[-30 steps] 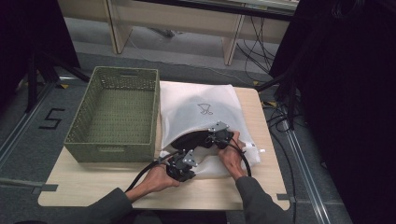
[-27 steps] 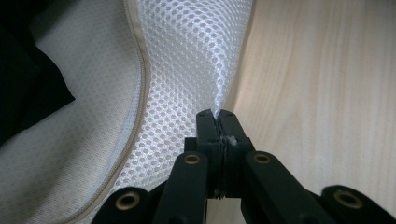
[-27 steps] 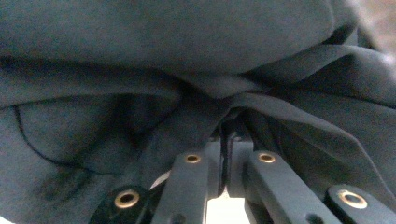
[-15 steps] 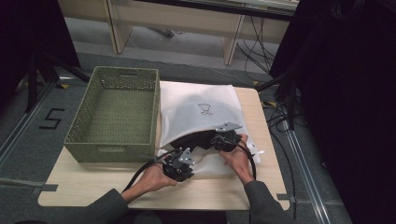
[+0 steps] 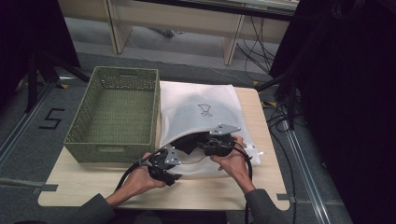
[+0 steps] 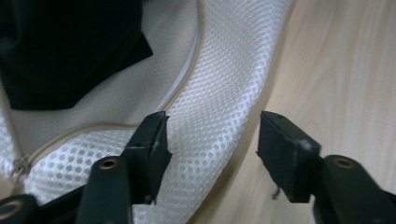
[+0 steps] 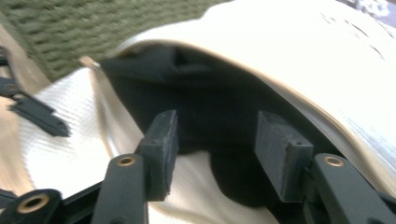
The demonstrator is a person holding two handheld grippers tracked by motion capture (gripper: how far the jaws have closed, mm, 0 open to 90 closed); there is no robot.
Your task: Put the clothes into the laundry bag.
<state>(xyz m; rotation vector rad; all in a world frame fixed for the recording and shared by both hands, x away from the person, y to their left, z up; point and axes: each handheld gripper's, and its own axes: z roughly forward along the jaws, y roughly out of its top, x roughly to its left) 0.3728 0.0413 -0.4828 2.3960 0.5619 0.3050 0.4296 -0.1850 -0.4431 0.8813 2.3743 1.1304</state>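
- Pale wood table (image 5: 84,179), square-on to the camera; carries all the rest.
- Green woven basket (image 5: 112,116) on the left half, hollow, long axis running away from the camera; touching the bag's left edge.
- White mesh bag (image 5: 201,116) on the right half, just beside the basket; mouth gaping toward the near edge, zip track (image 6: 187,77) curving along the lip; long axis running front to back.
- Black cloth (image 5: 189,143) inside the mouth, partly tucked under the upper flap; lies straight ahead of the right gripper (image 7: 212,140), dark folds between and beyond its jaws, no pad pressing on them.
- Right gripper nearer the cloth, so likely the one to reach in; jaws just been opening, now released and wide, holding nothing.
- Left gripper (image 6: 212,140) at the lower lip, mesh edge under the gap and bare wood to one side; jaws just been opening too, released, nothing gripped; cloth off up and to the side of them.
- Small dark line drawing (image 5: 204,110) on the bag's top; no words legible.
- Floor mark "5" (image 5: 51,119) left of the table.
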